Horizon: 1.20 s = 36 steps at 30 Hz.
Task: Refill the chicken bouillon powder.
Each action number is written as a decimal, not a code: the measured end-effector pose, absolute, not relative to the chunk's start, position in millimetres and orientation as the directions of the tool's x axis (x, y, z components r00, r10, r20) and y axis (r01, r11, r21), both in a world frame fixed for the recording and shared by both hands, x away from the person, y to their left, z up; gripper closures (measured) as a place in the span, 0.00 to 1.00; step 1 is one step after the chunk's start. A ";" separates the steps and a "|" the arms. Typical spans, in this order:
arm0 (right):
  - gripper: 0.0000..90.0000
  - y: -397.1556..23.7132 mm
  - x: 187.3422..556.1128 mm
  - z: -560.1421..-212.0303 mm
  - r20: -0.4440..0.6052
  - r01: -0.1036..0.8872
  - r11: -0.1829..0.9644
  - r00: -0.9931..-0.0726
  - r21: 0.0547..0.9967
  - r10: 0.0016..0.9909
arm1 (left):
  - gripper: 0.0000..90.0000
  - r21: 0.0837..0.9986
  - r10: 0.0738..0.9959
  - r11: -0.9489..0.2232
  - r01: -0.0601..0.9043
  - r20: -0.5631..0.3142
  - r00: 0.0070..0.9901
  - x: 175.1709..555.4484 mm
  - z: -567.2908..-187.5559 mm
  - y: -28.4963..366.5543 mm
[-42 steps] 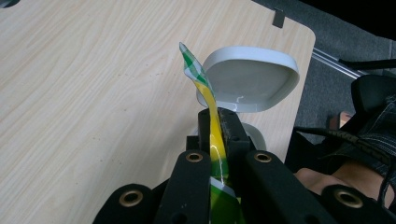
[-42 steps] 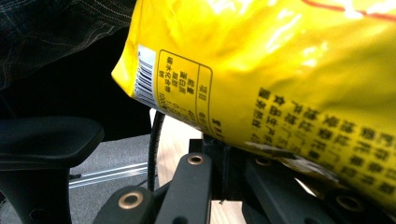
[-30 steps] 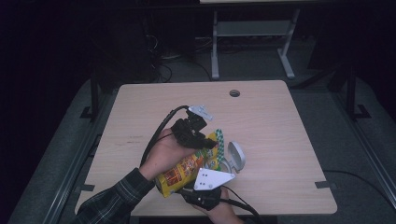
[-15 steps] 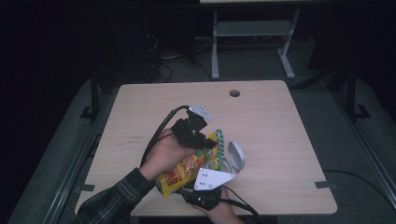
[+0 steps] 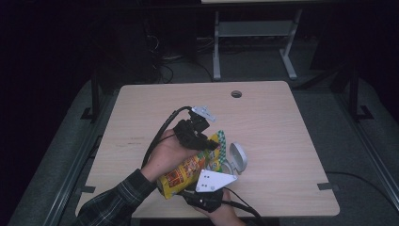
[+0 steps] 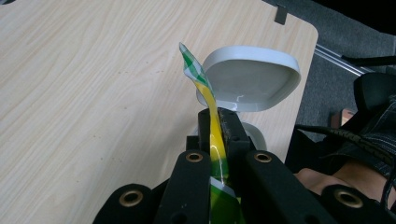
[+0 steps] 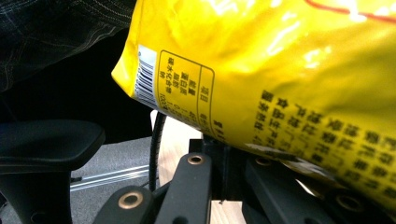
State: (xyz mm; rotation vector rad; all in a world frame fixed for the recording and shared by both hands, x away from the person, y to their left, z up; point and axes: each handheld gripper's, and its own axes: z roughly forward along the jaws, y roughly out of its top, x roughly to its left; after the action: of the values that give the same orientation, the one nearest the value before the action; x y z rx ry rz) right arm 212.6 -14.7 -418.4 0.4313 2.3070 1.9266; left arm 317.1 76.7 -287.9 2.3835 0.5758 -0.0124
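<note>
A yellow snack bag with a green-and-white checked top seam is held tilted above the near part of the wooden table. My left gripper is shut on that top seam; in the left gripper view the seam stands pinched between the two black jaws. My right gripper sits under the bag's lower end, and its jaws meet at the bottom edge of the bag, shut on it. Just beyond the bag stands a white container with its lid flipped open.
A round cable hole lies near the table's far edge. A grey metal stand is on the floor behind the table. A dark chair armrest sits close to the table's near edge.
</note>
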 end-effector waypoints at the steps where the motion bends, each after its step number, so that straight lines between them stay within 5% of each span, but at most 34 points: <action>1: 1.00 -14.8 212.6 -418.4 0.100 0.149 0.157 -0.954 0.976 0.282 | 1.00 0.616 0.401 -0.675 0.407 -0.158 0.903 317.1 -287.9 76.6; 36: 1.00 -16.0 212.6 -418.2 0.108 0.156 0.152 -0.952 0.976 0.285 | 1.00 0.602 0.408 -0.681 0.417 -0.160 0.899 318.6 -288.4 73.2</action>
State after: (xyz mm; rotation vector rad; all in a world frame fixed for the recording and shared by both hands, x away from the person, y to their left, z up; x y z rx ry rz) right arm 212.6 -16.0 -418.2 0.4434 2.3053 1.9318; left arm 318.6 73.2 -288.4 2.3981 0.5880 -0.0170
